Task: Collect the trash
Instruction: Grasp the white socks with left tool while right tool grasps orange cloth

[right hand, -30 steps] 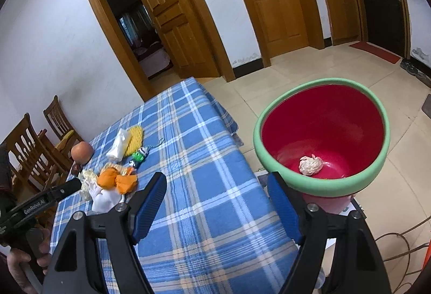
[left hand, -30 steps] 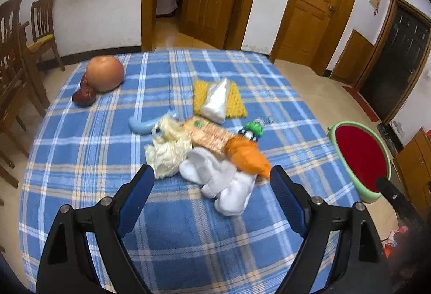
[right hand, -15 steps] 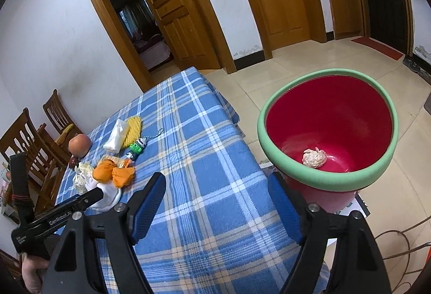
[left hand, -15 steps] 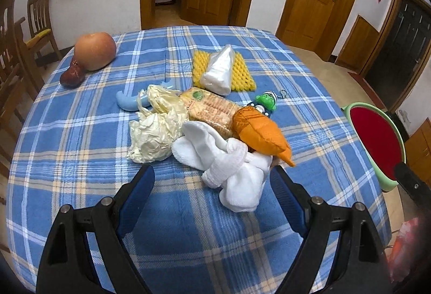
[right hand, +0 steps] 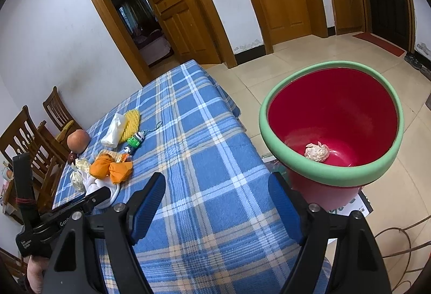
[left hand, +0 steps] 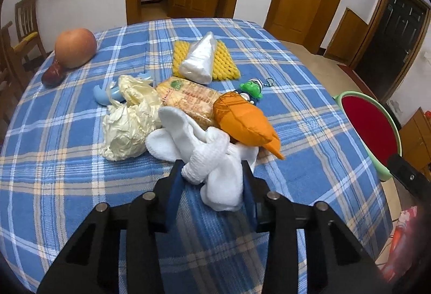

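My left gripper [left hand: 212,172] is shut on a white sock [left hand: 215,175] at the near edge of a heap on the blue plaid table [left hand: 67,186]. The heap holds crumpled cream paper [left hand: 126,129], a snack packet [left hand: 191,102], an orange cloth pouch [left hand: 242,124] and a green toy keychain [left hand: 252,89]. My right gripper [right hand: 215,197] is open and empty above the table's right edge, beside the red bin with a green rim [right hand: 331,121]. A crumpled paper ball [right hand: 316,151] lies in the bin.
A yellow foam net [left hand: 223,62] under a clear bag [left hand: 199,59], a blue plastic piece [left hand: 103,92], an apple [left hand: 75,47] and a dark red fruit [left hand: 52,74] lie farther back. Wooden chairs [right hand: 29,143] stand left of the table. The bin also shows in the left wrist view [left hand: 369,129].
My left gripper moved forward to the heap and closed on the white sock. My right gripper stayed open and drifted slightly beside the bin.
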